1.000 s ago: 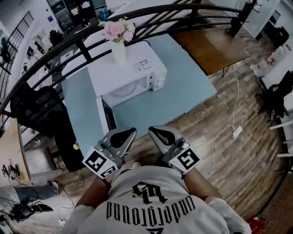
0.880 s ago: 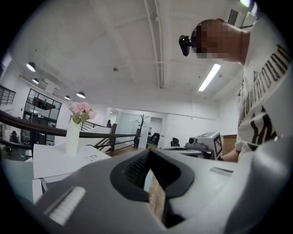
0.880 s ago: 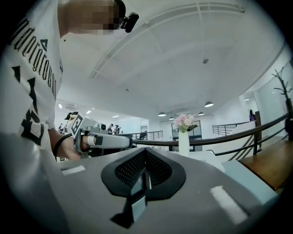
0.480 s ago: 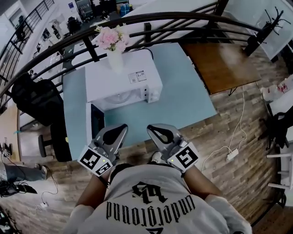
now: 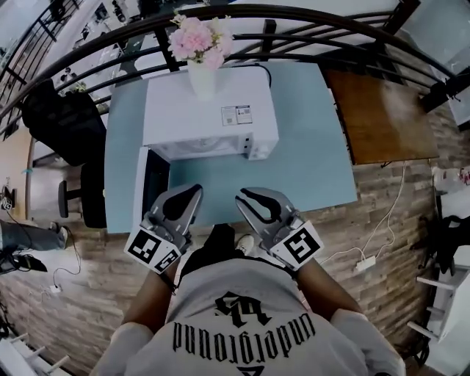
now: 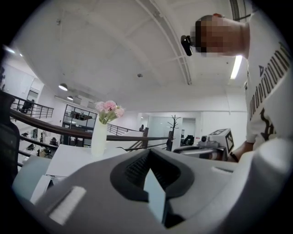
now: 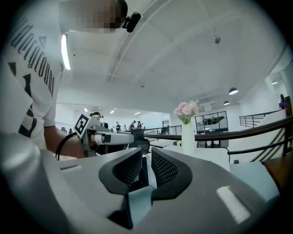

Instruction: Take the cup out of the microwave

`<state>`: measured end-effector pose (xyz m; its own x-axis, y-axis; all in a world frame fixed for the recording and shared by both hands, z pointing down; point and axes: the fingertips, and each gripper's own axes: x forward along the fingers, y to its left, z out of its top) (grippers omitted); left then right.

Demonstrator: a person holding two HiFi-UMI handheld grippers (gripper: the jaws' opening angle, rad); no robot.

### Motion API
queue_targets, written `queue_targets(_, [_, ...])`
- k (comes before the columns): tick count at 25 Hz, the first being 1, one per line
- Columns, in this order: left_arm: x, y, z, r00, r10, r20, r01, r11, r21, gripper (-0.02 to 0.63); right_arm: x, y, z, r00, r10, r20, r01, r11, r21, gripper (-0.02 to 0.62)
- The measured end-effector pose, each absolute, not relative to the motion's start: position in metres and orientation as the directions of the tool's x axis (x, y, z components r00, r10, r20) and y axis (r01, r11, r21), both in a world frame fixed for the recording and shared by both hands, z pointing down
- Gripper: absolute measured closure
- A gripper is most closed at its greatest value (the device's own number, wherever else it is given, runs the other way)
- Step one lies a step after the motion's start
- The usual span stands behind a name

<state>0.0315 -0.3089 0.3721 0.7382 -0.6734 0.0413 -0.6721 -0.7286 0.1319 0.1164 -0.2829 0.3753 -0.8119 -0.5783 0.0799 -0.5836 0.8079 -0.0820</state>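
Note:
The white microwave (image 5: 209, 110) stands on the light-blue table (image 5: 308, 169), its door (image 5: 150, 183) swung open to the left. No cup shows in any view; the oven's inside is hidden from above. A white vase of pink flowers (image 5: 202, 77) stands on the microwave's top. My left gripper (image 5: 192, 192) reaches over the table's near edge by the open door, its tips together and empty (image 6: 147, 153). My right gripper (image 5: 242, 195) is beside it, in front of the microwave, its jaws opening with a narrow gap and nothing between them (image 7: 145, 160).
A black office chair (image 5: 62, 121) stands left of the table. A dark curved railing (image 5: 294, 18) runs behind it. A brown wooden table (image 5: 382, 110) adjoins on the right. A white cable and power strip (image 5: 363, 262) lie on the wood floor.
The person has come closer and now faces the microwave squarely. Both grippers have moved forward from over the floor to the table's near edge.

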Motion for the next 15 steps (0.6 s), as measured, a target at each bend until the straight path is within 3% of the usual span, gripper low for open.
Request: queue_targets(15, [-0.013,-0.379,0.461,0.605,-0.791,0.095,-0.795,-0.590,0.141,0.556,0.072,-0.371,0.490,-0.846,-0.493,0.203,-0.521,0.846,-0.115,0.512])
